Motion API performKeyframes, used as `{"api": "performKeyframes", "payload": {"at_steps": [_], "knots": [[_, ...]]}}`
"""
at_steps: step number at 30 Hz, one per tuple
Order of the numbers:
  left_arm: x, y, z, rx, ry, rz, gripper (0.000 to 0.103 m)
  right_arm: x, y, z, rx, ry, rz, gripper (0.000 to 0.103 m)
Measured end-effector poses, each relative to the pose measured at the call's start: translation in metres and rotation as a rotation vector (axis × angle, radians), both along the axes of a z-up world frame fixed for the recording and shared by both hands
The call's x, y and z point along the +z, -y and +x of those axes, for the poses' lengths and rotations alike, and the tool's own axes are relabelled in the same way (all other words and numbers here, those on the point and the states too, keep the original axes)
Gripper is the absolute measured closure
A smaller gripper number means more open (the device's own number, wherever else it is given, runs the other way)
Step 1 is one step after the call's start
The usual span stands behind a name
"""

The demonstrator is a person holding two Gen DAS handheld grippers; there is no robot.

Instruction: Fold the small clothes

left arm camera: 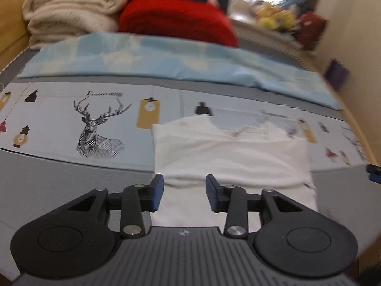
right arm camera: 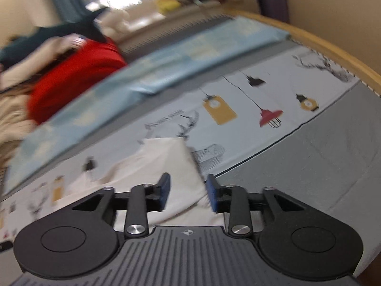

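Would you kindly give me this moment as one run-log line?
left gripper: open, empty | right gripper: open, empty | white garment: folded, flat on bed sheet | both grippers above it

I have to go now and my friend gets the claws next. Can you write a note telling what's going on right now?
Left claw: open, holding nothing, above the near edge of the small white cloth garment.
Right claw: open, empty, over the garment's right edge.
The garment lies on the printed bed sheet with deer and lamps, already folded over on itself.
Behind it: a folded light-blue cloth, a red blanket, cream towels.
Left: check whether another fold is needed.
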State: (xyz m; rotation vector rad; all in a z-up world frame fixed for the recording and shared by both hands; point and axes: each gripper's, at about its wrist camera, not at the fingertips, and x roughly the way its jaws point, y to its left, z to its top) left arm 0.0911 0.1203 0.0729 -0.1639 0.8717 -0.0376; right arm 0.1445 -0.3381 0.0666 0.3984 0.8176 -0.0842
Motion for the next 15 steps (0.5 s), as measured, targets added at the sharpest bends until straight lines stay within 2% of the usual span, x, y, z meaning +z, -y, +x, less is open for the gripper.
{"api": "performKeyframes", "payload": {"at_steps": [3, 5, 7, 8, 9, 10, 11, 13, 15], "knots": [[-0.016, 0.003, -0.058, -0.081, 0.029, -0.012, 0.06, 0.004, 0.003, -0.054, 0.065, 0.049, -0.007, 0.058], [-0.047, 0.002, -0.089, -0.094, 0.01, -0.015, 0.066, -0.014, 0.005, -0.09, 0.091, 0.049, -0.026, 0.058], [-0.088, -0.003, -0.111, -0.051, -0.057, -0.036, 0.082, -0.046, 0.008, -0.118, 0.089, 0.001, -0.036, 0.058], [-0.106, -0.006, -0.113, -0.006, -0.149, -0.074, 0.084, -0.059, 0.009, -0.127, 0.087, -0.039, -0.043, 0.058], [-0.115, -0.007, -0.117, 0.005, -0.163, -0.125, 0.084, -0.072, 0.01, -0.134, 0.081, -0.098, -0.048, 0.058], [-0.122, -0.006, -0.119, 0.0, -0.175, -0.166, 0.084, -0.08, 0.01, -0.14, 0.08, -0.106, -0.039, 0.058], [-0.127, -0.004, -0.118, -0.002, -0.198, -0.168, 0.083, -0.087, 0.012, -0.143, 0.088, -0.102, -0.035, 0.059], [-0.134, -0.001, -0.114, 0.01, -0.224, -0.115, 0.083, -0.102, 0.014, -0.141, 0.106, -0.145, -0.063, 0.059], [-0.14, -0.005, -0.11, 0.024, -0.244, -0.12, 0.083, -0.113, 0.02, -0.137, 0.093, -0.193, -0.056, 0.059]]}}
